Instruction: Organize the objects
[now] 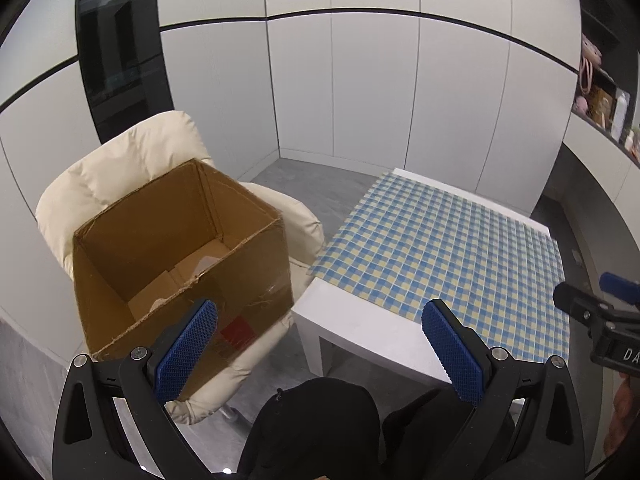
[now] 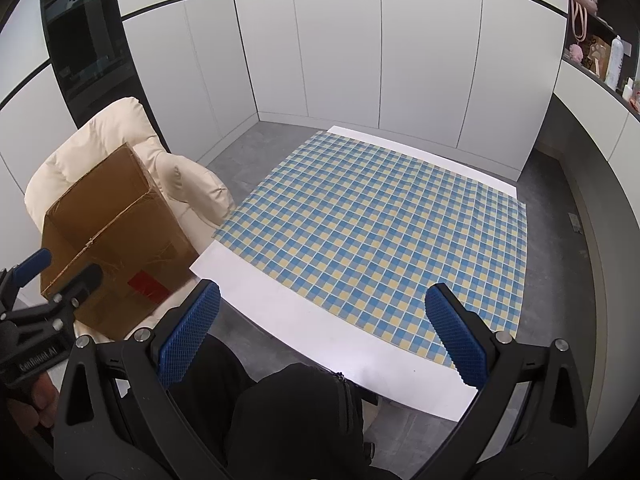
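Observation:
An open brown cardboard box (image 1: pixel 180 248) stands on a cream padded chair (image 1: pixel 120 164) left of the table; only paper scraps show on its floor. The same box (image 2: pixel 116 248) appears closed-sided in the right wrist view. A white table (image 2: pixel 320 328) carries a blue and yellow checked cloth (image 2: pixel 380 232) with nothing on it. My left gripper (image 1: pixel 320 340) hangs open above the gap between chair and table, nothing between its blue pads. My right gripper (image 2: pixel 324 332) is open over the table's near edge, also empty.
Grey floor (image 1: pixel 304 176) runs between chair and white wall panels (image 1: pixel 360 80). A dark glass cabinet (image 1: pixel 116 48) stands behind the chair. A shelf (image 2: pixel 600 60) at the far right holds bags and bottles. The person's dark-clothed knees (image 2: pixel 300 412) sit under the grippers.

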Motion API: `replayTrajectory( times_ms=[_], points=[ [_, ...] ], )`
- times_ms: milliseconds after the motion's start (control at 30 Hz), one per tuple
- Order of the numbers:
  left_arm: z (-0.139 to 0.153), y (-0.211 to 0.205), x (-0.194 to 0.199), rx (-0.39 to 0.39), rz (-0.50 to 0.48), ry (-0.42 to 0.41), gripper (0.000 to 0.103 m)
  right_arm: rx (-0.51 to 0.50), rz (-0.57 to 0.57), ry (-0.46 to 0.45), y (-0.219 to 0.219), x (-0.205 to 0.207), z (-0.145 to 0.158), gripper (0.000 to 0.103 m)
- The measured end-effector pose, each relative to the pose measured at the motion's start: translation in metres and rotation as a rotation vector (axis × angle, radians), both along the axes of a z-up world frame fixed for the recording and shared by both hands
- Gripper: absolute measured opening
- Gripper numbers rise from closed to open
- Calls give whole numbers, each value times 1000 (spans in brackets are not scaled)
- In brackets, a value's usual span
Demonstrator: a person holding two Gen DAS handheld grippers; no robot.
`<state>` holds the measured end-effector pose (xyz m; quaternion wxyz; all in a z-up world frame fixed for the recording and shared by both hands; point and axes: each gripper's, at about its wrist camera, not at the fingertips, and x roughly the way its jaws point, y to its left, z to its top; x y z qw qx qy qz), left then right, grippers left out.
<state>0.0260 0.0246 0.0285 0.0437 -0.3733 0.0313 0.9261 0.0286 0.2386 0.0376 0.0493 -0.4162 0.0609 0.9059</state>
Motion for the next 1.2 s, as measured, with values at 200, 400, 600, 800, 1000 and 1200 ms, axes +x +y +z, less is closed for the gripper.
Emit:
replayTrajectory(
  times_ms=[200, 400, 600, 800, 1000, 1200],
  points=[
    [0, -4, -2, 10, 11, -11, 103, 4, 0, -1, 0, 0, 0, 103],
    [-2, -2, -4, 45, -27, -38, 102, 3, 6, -3, -1, -1, -1, 103],
    [-9, 3, -6, 59, -45, -80, 102, 3, 7, -5, -1, -1, -2, 103],
    [-9, 0, -7, 66, -34, -73, 103, 3, 10, -6, -1, -1, -2, 103],
    [-10, 1, -8, 58, -37, -83, 103, 5, 21, -7, -3, -1, -2, 103],
    [-10, 1, -7, 53, -40, -76, 102, 6, 22, -9, -4, -1, -3, 103]
  ],
)
